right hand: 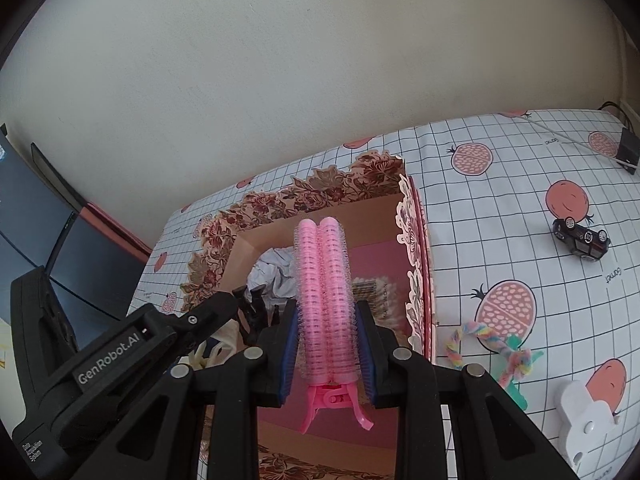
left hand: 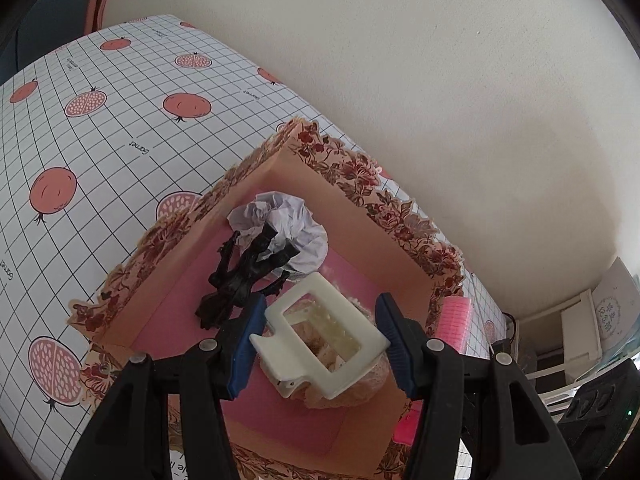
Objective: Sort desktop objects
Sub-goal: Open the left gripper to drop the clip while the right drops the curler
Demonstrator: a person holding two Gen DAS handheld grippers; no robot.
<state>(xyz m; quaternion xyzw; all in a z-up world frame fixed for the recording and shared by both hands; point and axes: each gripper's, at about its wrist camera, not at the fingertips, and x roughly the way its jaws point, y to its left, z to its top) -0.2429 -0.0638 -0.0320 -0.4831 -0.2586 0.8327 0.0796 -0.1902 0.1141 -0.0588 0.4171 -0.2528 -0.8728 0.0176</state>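
Your right gripper (right hand: 328,356) clenched pink roller clip (right hand: 324,300), long axis pointing ahead over floral box (right hand: 416,264); your left gripper (left hand: 320,344) grasped white claw clip (left hand: 324,336) above box interior, directly below.

Tablecloth (left hand: 120,120): white grid, pomegranate prints, word "Garnet"; spreads ahead and left of the left gripper (left hand: 320,340), ahead and right of the right gripper (right hand: 326,340). 
Wall (left hand: 400,60): plain off-white, beyond the table's far edge, ahead of both tools. 
Monitor (right hand: 24,208): dark screen, far left of the right gripper. 
Black adapter (right hand: 628,150) with cable: far right, at the table's back edge. 
White shelving (left hand: 576,320): right of the left gripper, off the table.
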